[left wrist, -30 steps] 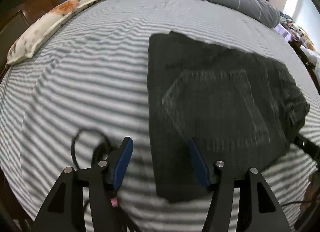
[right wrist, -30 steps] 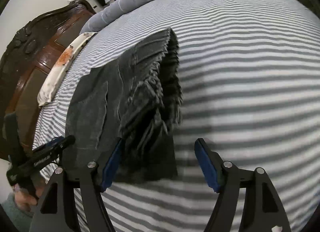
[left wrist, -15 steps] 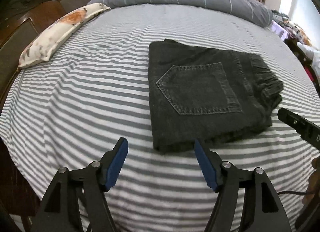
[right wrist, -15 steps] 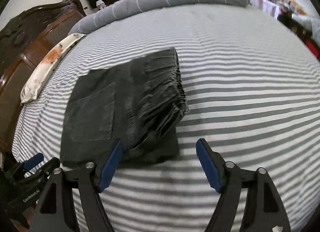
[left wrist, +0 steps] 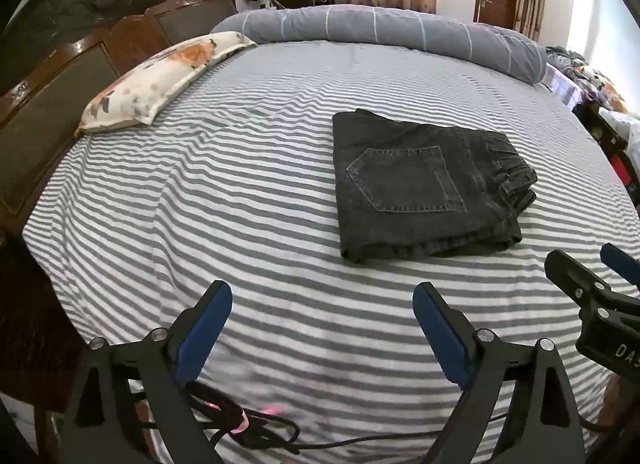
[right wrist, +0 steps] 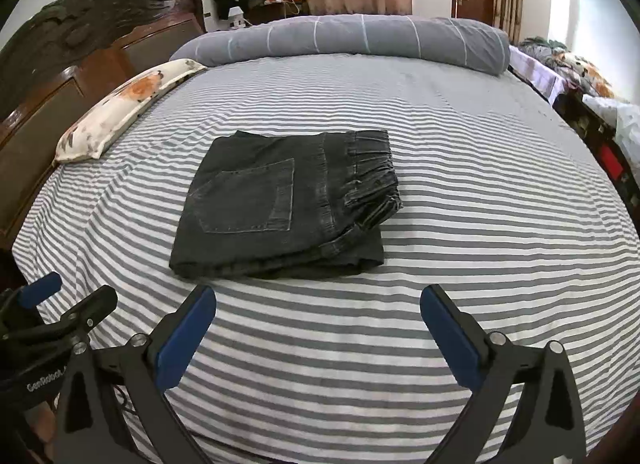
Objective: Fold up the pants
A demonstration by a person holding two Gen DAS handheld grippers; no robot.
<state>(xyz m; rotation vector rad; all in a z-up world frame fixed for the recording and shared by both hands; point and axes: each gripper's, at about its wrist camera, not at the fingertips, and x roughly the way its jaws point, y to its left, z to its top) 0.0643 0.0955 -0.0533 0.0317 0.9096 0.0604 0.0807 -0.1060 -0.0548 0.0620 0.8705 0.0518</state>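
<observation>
Dark grey denim pants lie folded into a compact rectangle on the striped bed, back pocket up, waistband to the right. They also show in the right wrist view. My left gripper is open and empty, held back from the pants near the bed's front edge. My right gripper is open and empty, just in front of the pants' near edge. Each gripper appears at the side of the other's view: the right one and the left one.
The bed has a grey-and-white striped sheet. A floral pillow lies at the left by the dark wooden headboard. A long grey bolster lies across the far edge. Black cables hang below my left gripper. Cluttered furniture stands at right.
Both grippers have drawn back and up from the folded pants, which now lie free and farther off. The jaws stay open.
</observation>
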